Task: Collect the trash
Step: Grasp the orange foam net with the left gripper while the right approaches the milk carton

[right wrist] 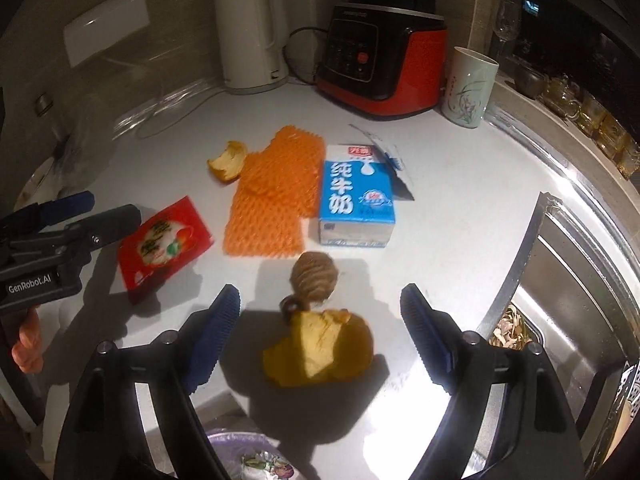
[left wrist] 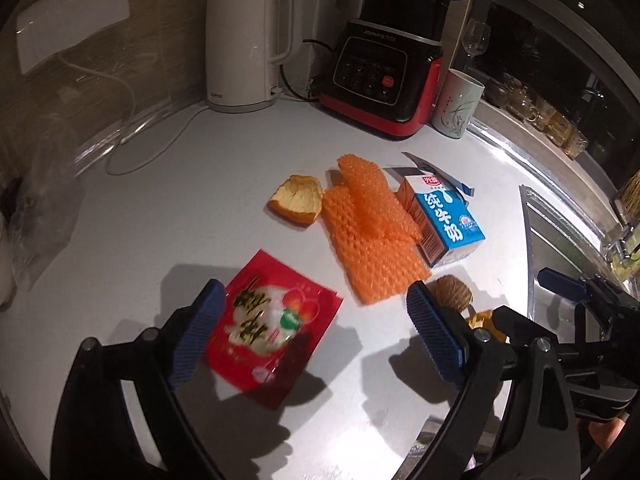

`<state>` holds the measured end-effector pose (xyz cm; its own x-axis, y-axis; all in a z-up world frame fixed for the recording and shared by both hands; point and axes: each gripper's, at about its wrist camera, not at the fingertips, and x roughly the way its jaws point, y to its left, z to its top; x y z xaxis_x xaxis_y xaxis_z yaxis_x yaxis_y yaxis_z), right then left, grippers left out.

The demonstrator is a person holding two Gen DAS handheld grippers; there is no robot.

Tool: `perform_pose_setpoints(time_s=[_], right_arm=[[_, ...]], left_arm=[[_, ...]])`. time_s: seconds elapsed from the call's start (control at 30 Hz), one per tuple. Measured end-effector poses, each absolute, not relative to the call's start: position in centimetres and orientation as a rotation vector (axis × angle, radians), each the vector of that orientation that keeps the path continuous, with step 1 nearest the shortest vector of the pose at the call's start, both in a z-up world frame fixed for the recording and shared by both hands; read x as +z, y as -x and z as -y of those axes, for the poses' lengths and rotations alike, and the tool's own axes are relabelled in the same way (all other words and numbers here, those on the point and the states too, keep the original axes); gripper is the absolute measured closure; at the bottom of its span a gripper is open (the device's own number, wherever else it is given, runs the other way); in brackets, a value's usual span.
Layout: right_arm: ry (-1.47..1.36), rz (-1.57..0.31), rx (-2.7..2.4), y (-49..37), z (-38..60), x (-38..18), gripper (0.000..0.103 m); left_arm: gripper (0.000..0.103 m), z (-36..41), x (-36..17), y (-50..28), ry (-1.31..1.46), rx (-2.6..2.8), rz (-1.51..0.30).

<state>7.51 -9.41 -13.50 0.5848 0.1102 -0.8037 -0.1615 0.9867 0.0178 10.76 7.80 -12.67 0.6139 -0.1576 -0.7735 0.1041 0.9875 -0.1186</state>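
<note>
On white counter [right wrist: 460,184]: left gripper [left wrist: 316,328] open above red foil snack packet [left wrist: 268,328]; right gripper [right wrist: 320,336] open, empty, over yellow-orange fruit peel [right wrist: 320,348].

1. My right gripper [right wrist: 320,332] hangs over the white counter [right wrist: 460,200], jaws wide, nothing between the pads.
2. An orange peel [right wrist: 320,354] lies between my fingers, a walnut [right wrist: 312,276] just beyond it.
3. Farther back: milk carton [right wrist: 356,200], orange foam net [right wrist: 272,196], red packet [right wrist: 164,240].
4. My left gripper [right wrist: 60,224] sits beside the packet.
</note>
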Motion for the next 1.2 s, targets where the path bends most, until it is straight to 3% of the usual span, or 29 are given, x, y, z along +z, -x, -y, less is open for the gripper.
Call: perform_pose_setpoints(time_s=[0.37,0.43,0.6,0.7,1.1,1.13,1.17,1.2], right_arm=[[-0.007,-0.984,0.059,-11.7,12.7,-15.8,0.021],[-0.020,-0.995,0.057,-12.2,13.0,-16.4,0.021],[-0.039,-1.005,0.083,-14.2,12.7,-17.2,0.021],[-0.048,-1.011,0.105,-15.3,11.9,-17.5,0.021],[-0.115,-1.046,0.145,-17.5,10.2,-18.9,0.012],[-0.124,-1.045,0.145,-17.5,10.3,-19.0,0.014],[-0.142,-1.047,0.156,-17.6,10.4,-19.1,0.029],[-0.166,-1.051,0.166,-17.6,10.6,-19.2,0.033]], left_arm=[[0.017,-2.7,-17.4,-21.2,0.046,-0.254,-1.029],[0.026,-2.5,-17.9,-21.8,0.051,-0.272,-1.043],[0.066,-2.3,-18.6,-22.5,0.068,-0.310,-1.069],[0.077,-2.3,-18.7,-22.7,0.083,-0.334,-1.075],[0.081,-2.9,-16.0,-21.7,0.087,-0.389,-0.989],[0.081,-3.0,-15.9,-21.6,0.085,-0.387,-0.988],[0.081,-3.2,-15.8,-21.6,0.085,-0.387,-0.988],[0.081,-3.4,-15.8,-21.6,0.086,-0.387,-0.988]])
